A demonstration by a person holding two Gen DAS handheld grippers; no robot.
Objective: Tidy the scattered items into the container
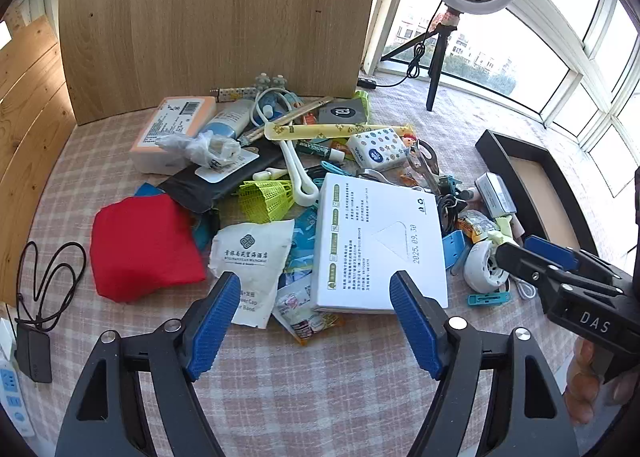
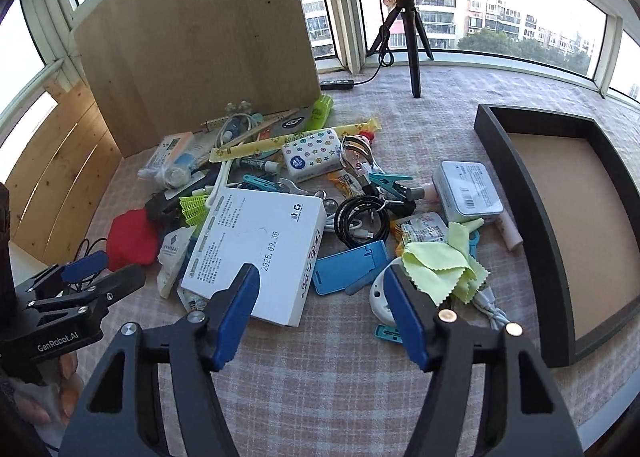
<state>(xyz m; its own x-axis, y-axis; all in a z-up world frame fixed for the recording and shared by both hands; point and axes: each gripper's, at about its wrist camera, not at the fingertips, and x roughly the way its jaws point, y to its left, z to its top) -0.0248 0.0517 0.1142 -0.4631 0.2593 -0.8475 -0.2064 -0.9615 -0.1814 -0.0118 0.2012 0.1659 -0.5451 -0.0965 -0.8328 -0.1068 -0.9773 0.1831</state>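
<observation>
A heap of small items lies on the checked cloth. A white box (image 1: 378,245) (image 2: 256,249) lies in the middle, a red cloth (image 1: 140,245) (image 2: 130,239) at the left, a yellow-green cloth (image 2: 444,261) and a blue phone stand (image 2: 346,265) toward the right. The black tray (image 2: 544,237) (image 1: 528,185) with a brown floor stands at the right, with nothing in it. My left gripper (image 1: 314,321) hovers open over the heap's near edge. My right gripper (image 2: 320,315) hangs open by the box's near corner. Neither holds anything.
A wooden board (image 1: 216,21) stands upright behind the heap. A ring light on a tripod (image 2: 408,17) stands at the back by the windows. A black cord (image 1: 48,285) and a power strip (image 1: 12,393) lie at the left edge. A metal tin (image 2: 468,193) sits near the tray.
</observation>
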